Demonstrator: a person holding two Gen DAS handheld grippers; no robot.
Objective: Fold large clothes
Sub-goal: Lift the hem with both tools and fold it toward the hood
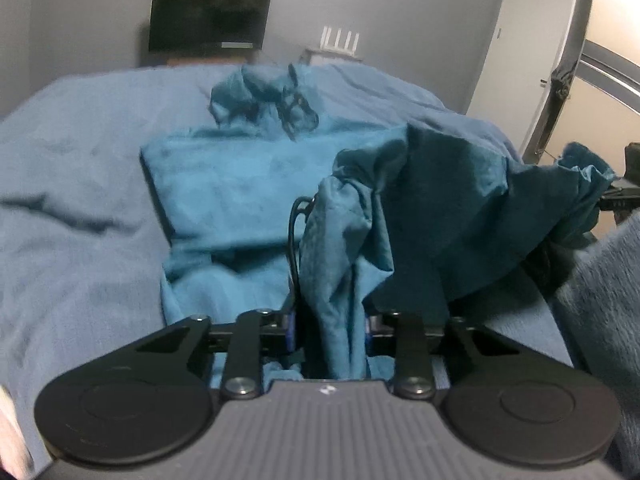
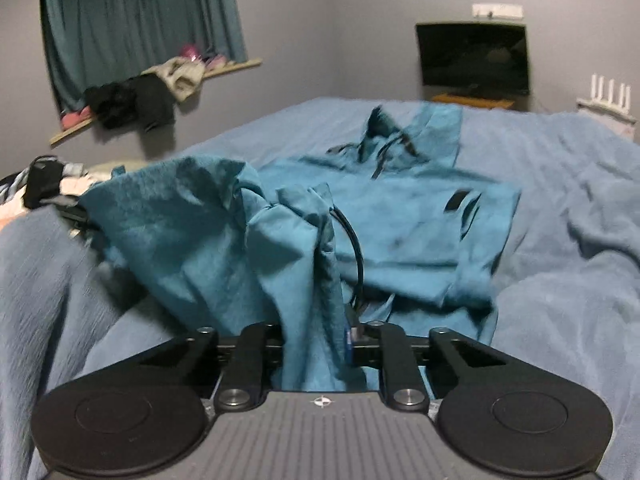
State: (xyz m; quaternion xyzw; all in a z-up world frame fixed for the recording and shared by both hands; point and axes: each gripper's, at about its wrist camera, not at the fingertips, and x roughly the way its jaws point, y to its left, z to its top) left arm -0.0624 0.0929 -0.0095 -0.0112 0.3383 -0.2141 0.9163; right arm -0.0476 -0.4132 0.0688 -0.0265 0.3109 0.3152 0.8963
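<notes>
Clamped in the left gripper (image 1: 332,336): 1 bunched fold of the teal garment (image 1: 240,184). Same with the right gripper (image 2: 316,344), shut on another gathered edge. Between them, lifted cloth, wrinkled and drooping. Beyond, spread flat on the blue bedspread (image 2: 560,280), with dark cords near the neck.

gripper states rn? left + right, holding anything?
Left gripper: shut on the teal garment, near hem bunched between its fingers.
Right gripper: shut on the same teal garment, fabric lifted off the bed.
</notes>
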